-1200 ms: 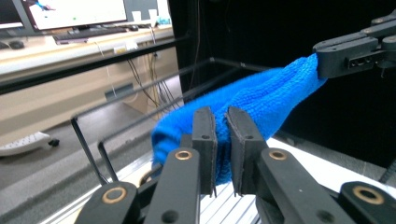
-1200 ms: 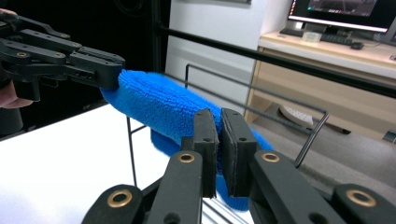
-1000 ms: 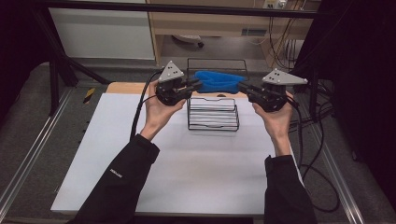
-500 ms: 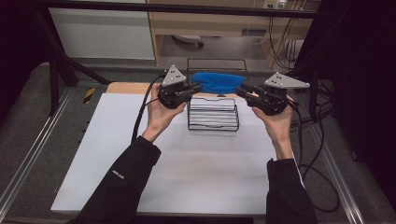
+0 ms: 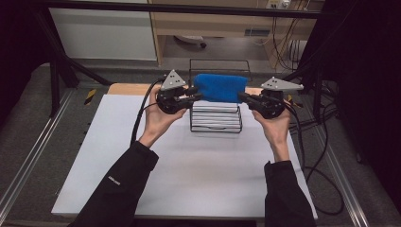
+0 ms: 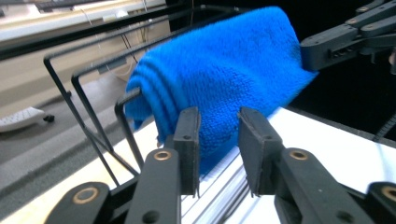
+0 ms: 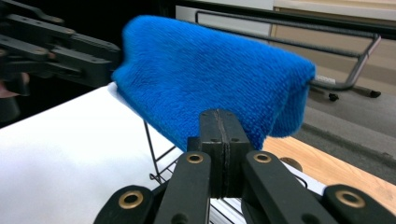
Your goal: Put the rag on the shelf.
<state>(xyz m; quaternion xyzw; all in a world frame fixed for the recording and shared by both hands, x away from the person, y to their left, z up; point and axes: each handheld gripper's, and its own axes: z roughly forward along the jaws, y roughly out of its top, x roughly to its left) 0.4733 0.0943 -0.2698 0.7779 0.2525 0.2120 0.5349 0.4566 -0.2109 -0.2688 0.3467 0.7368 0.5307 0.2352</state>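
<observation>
Two grippers flank a blue towel [image 5: 220,87] draped over the wire rack [image 5: 215,124] at the table's far middle — the left gripper [image 5: 195,93] has just been spreading, its jaws apart at the cloth's edge; the right gripper [image 5: 243,98] is pressed together on the towel's right edge.

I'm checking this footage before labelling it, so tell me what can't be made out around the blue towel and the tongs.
- Right gripper view: the right tongs stand shut, and whether they pinch the blue towel is hidden behind them.
- High view: the towel covers the wire rack's top rails.
- Left gripper view: the left tongs stand apart; the towel's lower edge is hidden behind them.
</observation>
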